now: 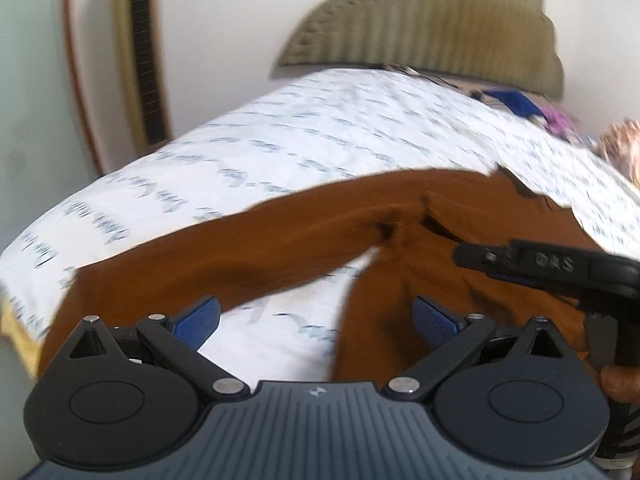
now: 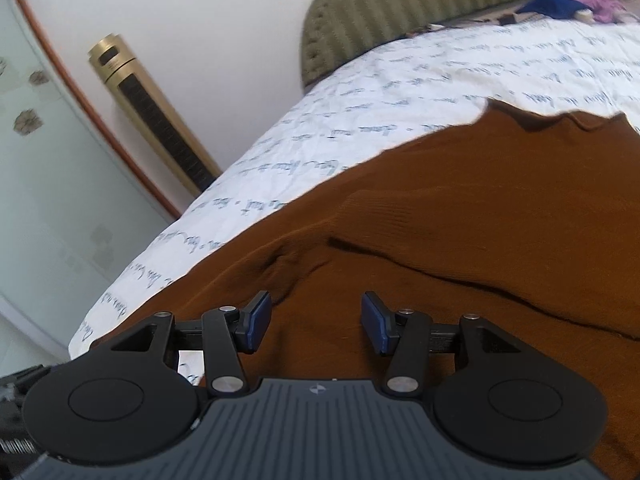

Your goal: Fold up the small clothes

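Bedsheet (image 2: pixel 400 80) bears brown sweater (image 2: pixel 440 220) beneath both grippers' parted, empty fingers (image 2: pixel 256 320)

Brown sweater (image 2: pixel 460 220) runs off frame; far clothes (image 1: pixel 536 112) blurred.

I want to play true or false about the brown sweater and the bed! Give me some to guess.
1. The brown sweater lies on the white bedsheet. True.
2. The left hand-held gripper is clamped on a sock. False: its jaws are open, holding nothing.
3. A gold tower fan stands by the wall. True.
4. The sheet is plain red. False: it is white with blue writing.
5. The right hand-held gripper is open above the sweater. True.
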The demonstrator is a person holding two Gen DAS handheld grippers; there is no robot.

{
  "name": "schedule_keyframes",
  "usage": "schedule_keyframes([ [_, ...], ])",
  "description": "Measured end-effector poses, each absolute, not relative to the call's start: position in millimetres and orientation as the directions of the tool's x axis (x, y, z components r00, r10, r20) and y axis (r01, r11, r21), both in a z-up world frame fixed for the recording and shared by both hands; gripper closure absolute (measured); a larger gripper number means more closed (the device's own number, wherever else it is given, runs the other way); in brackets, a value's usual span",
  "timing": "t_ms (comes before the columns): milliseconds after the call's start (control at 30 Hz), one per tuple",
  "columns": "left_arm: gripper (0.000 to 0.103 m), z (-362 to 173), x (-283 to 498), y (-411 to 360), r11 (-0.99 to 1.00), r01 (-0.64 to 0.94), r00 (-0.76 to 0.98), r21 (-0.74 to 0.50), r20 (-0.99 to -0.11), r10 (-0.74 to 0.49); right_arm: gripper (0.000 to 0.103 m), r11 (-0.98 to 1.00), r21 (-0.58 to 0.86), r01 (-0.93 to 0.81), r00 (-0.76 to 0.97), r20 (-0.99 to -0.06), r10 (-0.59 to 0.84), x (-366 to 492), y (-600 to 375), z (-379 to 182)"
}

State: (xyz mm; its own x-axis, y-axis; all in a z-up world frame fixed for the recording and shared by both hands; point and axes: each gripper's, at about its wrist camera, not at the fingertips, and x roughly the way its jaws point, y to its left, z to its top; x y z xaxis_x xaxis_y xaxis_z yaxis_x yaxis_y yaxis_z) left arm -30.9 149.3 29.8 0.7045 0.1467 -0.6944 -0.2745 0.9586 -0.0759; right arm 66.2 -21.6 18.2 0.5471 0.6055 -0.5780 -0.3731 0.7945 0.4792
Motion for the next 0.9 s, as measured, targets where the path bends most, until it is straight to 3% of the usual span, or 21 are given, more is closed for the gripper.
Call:
schedule_keyframes([
  [300,0.0,47.2,-85.2,228.3,0.877,-0.481,0.667,-0.01,-0.653,0.358,0.048,0.758,0.279,-0.589,0.524,-0.582,0.622,31.6,37.5,46.0],
  [433,0.0,37.7,-94.2,265.5,0.826,-0.562,0.6,0.026,-0.675,0.43,0.048,0.643,0.321,-0.695,0.391,-0.581,0.713,16.7,68.5,48.6],
  [633,0.0,29.2,-100.4,305.9,0.784,-0.621,0.561,-0.005,-0.702,0.439,0.048,0.458,0.334,-0.824,0.195,-0.592,0.782,-12.3,127.6,43.7],
  [900,0.0,21.4,-75.2,319.7,0.831,-0.556,0.564,0.013,-0.729,0.389,0.048,0.366,0.367,-0.855,0.038,-0.66,0.75,-32.5,192.6,14.6],
])
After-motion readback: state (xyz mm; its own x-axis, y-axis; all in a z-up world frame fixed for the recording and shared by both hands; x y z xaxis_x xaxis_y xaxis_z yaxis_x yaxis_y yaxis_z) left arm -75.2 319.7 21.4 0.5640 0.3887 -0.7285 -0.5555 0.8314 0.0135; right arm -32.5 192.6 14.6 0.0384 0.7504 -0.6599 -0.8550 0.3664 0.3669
